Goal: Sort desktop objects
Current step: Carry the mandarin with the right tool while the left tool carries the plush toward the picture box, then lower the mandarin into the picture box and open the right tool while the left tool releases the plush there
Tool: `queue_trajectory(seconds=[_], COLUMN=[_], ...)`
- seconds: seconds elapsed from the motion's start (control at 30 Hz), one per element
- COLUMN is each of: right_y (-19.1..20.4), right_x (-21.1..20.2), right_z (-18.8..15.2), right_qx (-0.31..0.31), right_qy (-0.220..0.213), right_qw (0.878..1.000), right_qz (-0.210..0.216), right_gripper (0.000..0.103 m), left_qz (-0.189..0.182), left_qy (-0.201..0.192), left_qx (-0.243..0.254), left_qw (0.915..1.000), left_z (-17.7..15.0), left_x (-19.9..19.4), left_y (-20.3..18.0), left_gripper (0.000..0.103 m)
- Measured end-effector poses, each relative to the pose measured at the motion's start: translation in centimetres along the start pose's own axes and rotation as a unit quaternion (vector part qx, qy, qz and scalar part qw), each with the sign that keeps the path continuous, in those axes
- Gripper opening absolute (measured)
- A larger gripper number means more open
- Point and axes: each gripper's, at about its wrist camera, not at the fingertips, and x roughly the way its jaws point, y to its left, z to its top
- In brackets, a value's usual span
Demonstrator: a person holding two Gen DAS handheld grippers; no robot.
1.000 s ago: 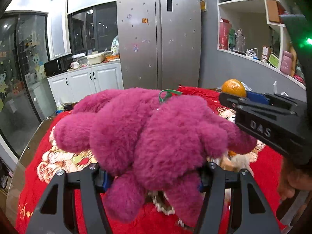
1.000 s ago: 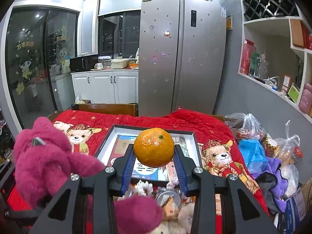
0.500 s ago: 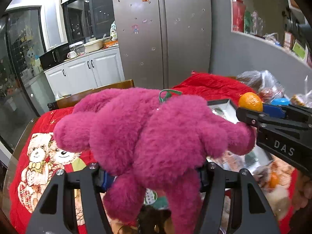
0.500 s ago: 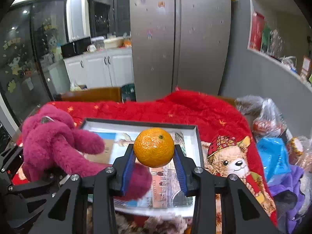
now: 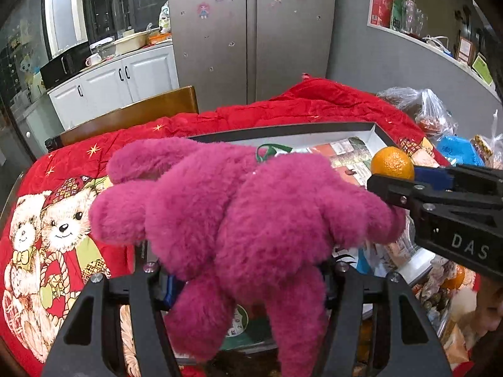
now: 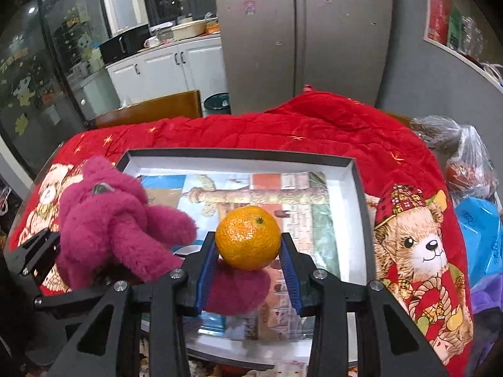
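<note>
Magenta plush fills the middle of the scene: a fuzzy stuffed toy [image 5: 239, 220] is clamped in the left gripper [image 5: 248, 279], whose black jaws stand fairly wide apart and press into the toy's soft body from both sides. The toy's limbs dangle below the jaws, and a small green loop sticks up from its back. It hangs in the air over the near left part of a shallow, dark-rimmed tray [image 6: 355, 188].

Just to the toy's right, the right gripper [image 6: 248, 251] pinches a small orange [image 6: 248, 237] between its blue ribbed pads [image 6: 209, 264], jaws narrowed to the fruit's width. The orange is held above the tray, clear of the printed picture that lines its floor.

The tray lies on a red quilted cloth [image 6: 314, 128] printed with teddy bears. Plastic bags [image 6: 465, 154] are heaped at the cloth's right edge. A steel fridge [image 6: 301, 31] stands behind, with a wooden chair back [image 5: 132, 116] at the table's far side.
</note>
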Motion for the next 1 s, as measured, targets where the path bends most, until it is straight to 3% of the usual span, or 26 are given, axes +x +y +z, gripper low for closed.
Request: queue_trajectory(seconds=[0.17, 0.3, 0.53, 0.7, 0.8, 0.87, 1.0], right_y=[0.2, -0.8, -2.8, -3.5, -3.8, -3.9, -4.5], right_x=[-0.4, -0.9, -1.1, 0.7, 2.3, 3.3, 4.5], right_z=[-0.1, 0.3, 1.6, 1.7, 1.4, 1.2, 0.9], right_qx=[-0.015, -0.014, 0.006, 0.011, -0.002, -0.012, -0.003], right_qy=[-0.003, -0.009, -0.019, 0.000, 0.026, 0.038, 0.049], right_qw=[1.000, 0.999, 0.999, 0.999, 0.999, 0.999, 0.998], right_qz=[-0.020, -0.043, -0.045, -0.036, -0.030, -0.032, -0.039], right_gripper=[0.040, 0.040, 0.040, 0.040, 0.040, 0.040, 0.040], left_qz=[-0.028, -0.049, -0.023, -0.005, -0.017, -0.009, 0.005], left_qy=[0.007, -0.017, -0.063, -0.027, -0.007, -0.018, -0.005], left_qx=[0.002, -0.001, -0.002, -0.027, -0.036, -0.022, 0.029], left_qw=[0.9996, 0.9987, 0.9977, 0.9993, 0.9992, 0.9995, 0.9996], left_z=[0.7, 2.7, 6.1, 6.3, 6.4, 6.5, 6.1], left_x=[-0.2, -1.5, -2.2, 1.2, 2.1, 1.8, 1.9], left_y=[-0.1, -0.3, -0.2, 1.6, 2.1, 1.8, -0.1], left_gripper=[0.063, 0.063, 0.063, 0.063, 0.063, 0.063, 0.064])
